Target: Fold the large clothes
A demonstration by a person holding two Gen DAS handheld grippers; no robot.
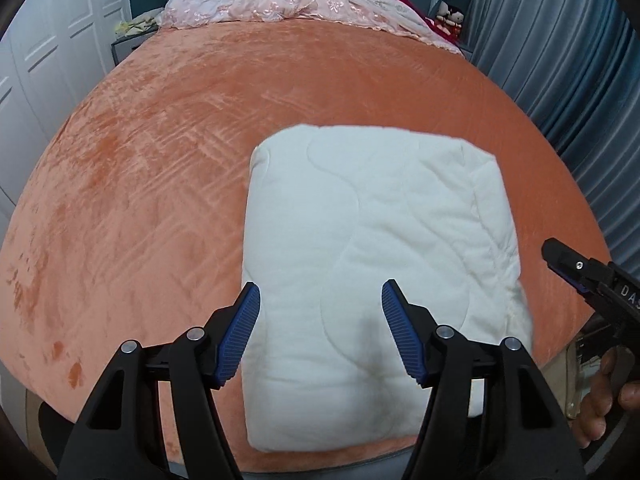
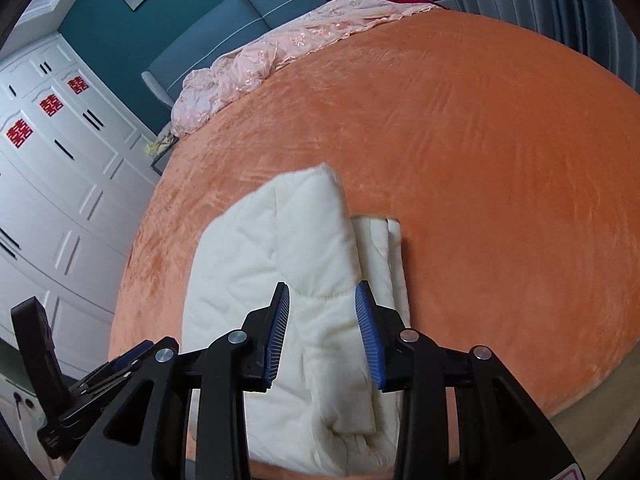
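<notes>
Left gripper [image 1: 320,332]: jaws spread wide, nothing between the pads, poised above the near half of the folded white quilt [image 1: 372,264]. Right gripper [image 2: 322,336]: jaws parted, straddling a raised fold of the same quilt; the pads appeared to stand just beside the cloth rather than pressing it, so it was judged released, not held. Quilt: a thick, padded bundle, folded into a compact oblong, lying directly ahead of and below both grippers, long axis running away from them toward the head of the bed. Its right edge showed stacked layers, with one loose flap standing up. The right gripper sat nearer that flap, so any tidying of it would likely fall to that hand. A hand [image 1: 604,396] was visible holding the right tool. Surface: an orange plush bedspread [image 1: 200,140], quilt near its foot edge. Room: crumpled pink coverlet [image 1: 280,4] against a teal headboard [image 2: 248,20], white wardrobe [image 2: 60,168] to the left, grey curtain [image 1: 560,60] to the right.
</notes>
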